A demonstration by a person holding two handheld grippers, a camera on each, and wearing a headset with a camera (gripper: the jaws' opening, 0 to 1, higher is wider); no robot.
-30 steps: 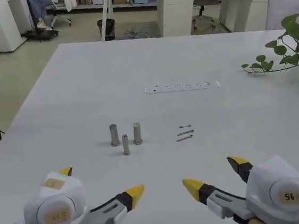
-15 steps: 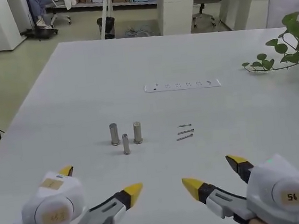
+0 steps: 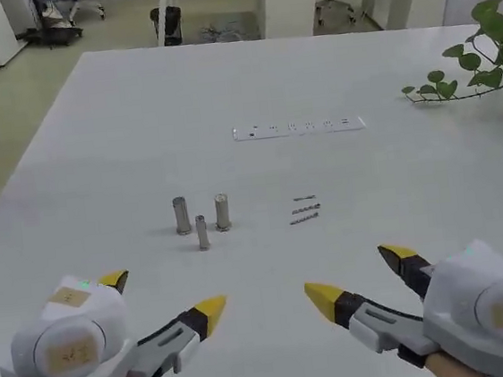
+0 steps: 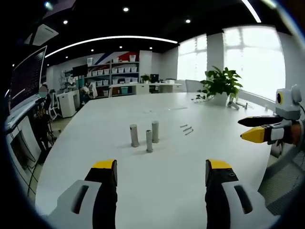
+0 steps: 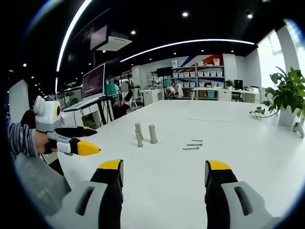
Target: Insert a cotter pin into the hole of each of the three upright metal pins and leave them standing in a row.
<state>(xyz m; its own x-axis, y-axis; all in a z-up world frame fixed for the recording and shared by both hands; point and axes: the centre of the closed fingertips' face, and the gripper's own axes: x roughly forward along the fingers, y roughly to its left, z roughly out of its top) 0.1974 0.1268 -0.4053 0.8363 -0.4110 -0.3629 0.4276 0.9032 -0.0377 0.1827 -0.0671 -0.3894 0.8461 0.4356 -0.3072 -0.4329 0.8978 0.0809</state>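
Three upright metal pins [image 3: 201,219] stand clustered on the white table [image 3: 396,191], one nearer than the other two; they also appear as the pins [image 4: 145,136] and the pins [image 5: 145,133]. Three small cotter pins [image 3: 305,209] lie flat to their right, seen too as cotter pins [image 4: 187,129] and cotter pins [image 5: 193,144]. My left gripper [image 3: 165,293] hovers open at the near left, well short of the pins. My right gripper [image 3: 360,275] hovers open at the near right. Both hold nothing.
A white power strip [image 3: 299,128] lies across the table beyond the pins. A leafy plant [image 3: 481,61] reaches in at the far right edge. Desks, chairs and shelves stand in the room behind the table.
The head camera has tilted down a little, so everything sits slightly higher in the picture. Both grippers stay open in about the same places; pins and cotter pins have not moved.
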